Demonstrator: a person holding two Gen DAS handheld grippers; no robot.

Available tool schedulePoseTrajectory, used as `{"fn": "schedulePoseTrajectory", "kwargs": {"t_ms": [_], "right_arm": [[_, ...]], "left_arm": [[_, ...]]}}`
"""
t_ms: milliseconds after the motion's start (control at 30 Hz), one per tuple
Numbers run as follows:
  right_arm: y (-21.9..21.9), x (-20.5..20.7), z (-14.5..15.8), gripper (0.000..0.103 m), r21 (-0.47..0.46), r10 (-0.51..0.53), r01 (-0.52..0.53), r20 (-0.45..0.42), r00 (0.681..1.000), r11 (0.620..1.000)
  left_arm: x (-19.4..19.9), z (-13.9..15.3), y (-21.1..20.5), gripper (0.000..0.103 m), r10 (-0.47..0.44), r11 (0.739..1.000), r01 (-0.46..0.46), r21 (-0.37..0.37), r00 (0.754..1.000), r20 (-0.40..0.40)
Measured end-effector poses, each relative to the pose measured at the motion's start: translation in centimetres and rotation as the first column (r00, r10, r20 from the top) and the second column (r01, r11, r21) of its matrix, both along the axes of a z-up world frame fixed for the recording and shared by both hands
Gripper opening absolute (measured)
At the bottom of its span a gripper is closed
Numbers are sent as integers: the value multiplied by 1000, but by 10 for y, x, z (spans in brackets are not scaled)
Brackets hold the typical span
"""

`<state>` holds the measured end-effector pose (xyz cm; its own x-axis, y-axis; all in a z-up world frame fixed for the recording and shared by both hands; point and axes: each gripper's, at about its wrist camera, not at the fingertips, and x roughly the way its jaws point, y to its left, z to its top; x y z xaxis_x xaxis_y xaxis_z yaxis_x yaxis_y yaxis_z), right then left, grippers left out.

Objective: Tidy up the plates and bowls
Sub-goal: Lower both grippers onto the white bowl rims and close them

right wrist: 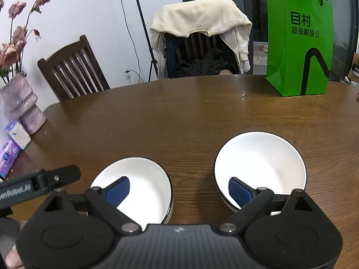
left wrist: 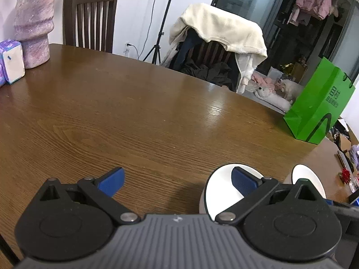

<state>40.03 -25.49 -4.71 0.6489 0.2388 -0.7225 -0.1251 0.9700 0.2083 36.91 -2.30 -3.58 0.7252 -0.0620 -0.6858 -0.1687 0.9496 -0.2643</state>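
Note:
Two white bowls with dark rims stand side by side on the wooden table (right wrist: pixel 179 112). In the right wrist view the left bowl (right wrist: pixel 143 179) lies under my left finger and the right bowl (right wrist: pixel 262 163) under my right finger. My right gripper (right wrist: pixel 179 189) is open and empty, hovering above both. In the left wrist view my left gripper (left wrist: pixel 178 180) is open and empty; the nearer bowl (left wrist: pixel 221 186) sits under its right finger and the second bowl (left wrist: pixel 310 178) shows at the far right.
A green paper bag (right wrist: pixel 298 42) stands at the table's far right. A purple vase (left wrist: pixel 33 27) and tissue packs (left wrist: pixel 12 60) stand at the left. Two chairs, one draped with a cream garment (right wrist: pixel 202 22), stand behind the table.

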Motion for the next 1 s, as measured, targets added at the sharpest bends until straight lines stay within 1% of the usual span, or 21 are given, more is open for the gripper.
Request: {"fn": "schedulePoseTrajectory", "kwargs": {"t_ms": [133, 267, 467, 533, 567, 767, 800, 833, 1000], "right_arm": [[2, 2, -6, 87, -20, -2, 1, -16, 1000, 1000], [5, 2, -9, 84, -38, -15, 14, -11, 1000, 999], [8, 2, -12, 79, -57, -19, 19, -1, 1000, 998], [7, 3, -12, 72, -55, -34, 35, 3, 999, 998], [6, 3, -13, 72, -54, -39, 39, 4, 999, 998], [7, 3, -14, 71, -54, -41, 41, 7, 999, 998], [6, 3, -13, 70, -54, -40, 40, 7, 999, 998], [5, 4, -14, 68, -53, -41, 41, 7, 999, 998], [4, 4, -14, 61, -46, -47, 47, 3, 999, 998]], "left_arm": [[8, -4, -2, 103, -3, 1000, 3, 6, 1000, -17], [16, -11, -2, 103, -26, 1000, 25, -17, 998, -53], [20, -14, -9, 103, -73, 997, 71, -22, 995, -69], [21, -17, -12, 102, -90, 996, 89, -22, 993, -77], [21, -18, -12, 101, -97, 995, 96, -24, 992, -79], [22, -26, -13, 86, -123, 992, 119, -45, 988, -98], [22, -27, -13, 82, -123, 992, 119, -47, 987, -104], [23, -29, -13, 77, -123, 992, 118, -51, 986, -110], [24, -33, -10, 66, -124, 991, 115, -75, 984, -126]]}}
